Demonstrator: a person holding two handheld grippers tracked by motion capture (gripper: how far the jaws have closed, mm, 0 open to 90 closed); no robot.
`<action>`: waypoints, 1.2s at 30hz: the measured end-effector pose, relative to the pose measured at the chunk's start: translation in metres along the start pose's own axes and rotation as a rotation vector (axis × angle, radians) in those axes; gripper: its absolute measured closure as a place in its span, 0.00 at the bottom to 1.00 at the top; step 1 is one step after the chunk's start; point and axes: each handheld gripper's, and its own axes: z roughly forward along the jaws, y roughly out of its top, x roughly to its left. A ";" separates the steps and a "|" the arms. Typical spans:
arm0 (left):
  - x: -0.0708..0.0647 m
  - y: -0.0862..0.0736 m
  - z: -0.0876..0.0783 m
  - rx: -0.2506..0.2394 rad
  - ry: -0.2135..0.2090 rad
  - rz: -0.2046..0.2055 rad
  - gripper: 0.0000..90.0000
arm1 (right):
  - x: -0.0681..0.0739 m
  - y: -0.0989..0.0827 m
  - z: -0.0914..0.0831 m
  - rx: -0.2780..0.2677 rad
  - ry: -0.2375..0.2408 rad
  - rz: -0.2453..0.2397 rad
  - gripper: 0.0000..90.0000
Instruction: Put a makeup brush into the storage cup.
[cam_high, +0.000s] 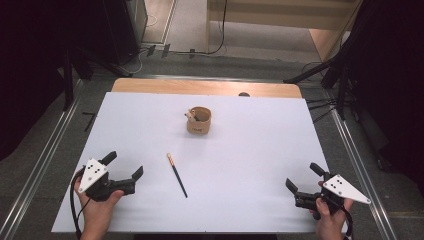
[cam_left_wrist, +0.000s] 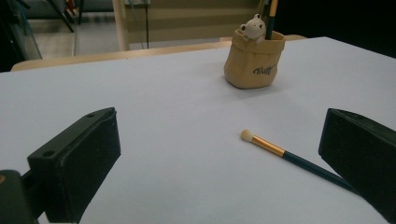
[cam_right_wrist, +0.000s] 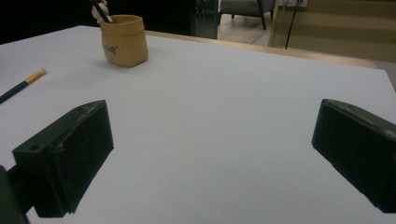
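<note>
One makeup brush (cam_high: 177, 175) lies loose on the white tabletop (cam_high: 260, 165), a little toward the near edge; another already stands in the tan pot (cam_high: 199, 120) nearer the far edge. So one brush seems left to stow. The left hand-held gripper (cam_high: 123, 165) sits beside the loose brush, jaws spread; the right hand-held gripper (cam_high: 303, 177), near the right corner, is spread too. The room around is dim, with grey flooring.
</note>
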 end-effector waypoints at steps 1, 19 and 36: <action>0.002 -0.001 -0.001 0.002 -0.005 -0.005 0.00 | 0.000 0.000 0.000 0.000 0.000 0.000 0.00; 0.032 -0.010 -0.034 -0.017 -0.006 -0.024 0.00 | -0.001 -0.001 -0.001 0.002 -0.008 0.001 0.00; 0.043 -0.011 -0.042 -0.026 -0.006 -0.042 0.00 | -0.003 0.000 -0.002 0.000 -0.017 0.002 0.00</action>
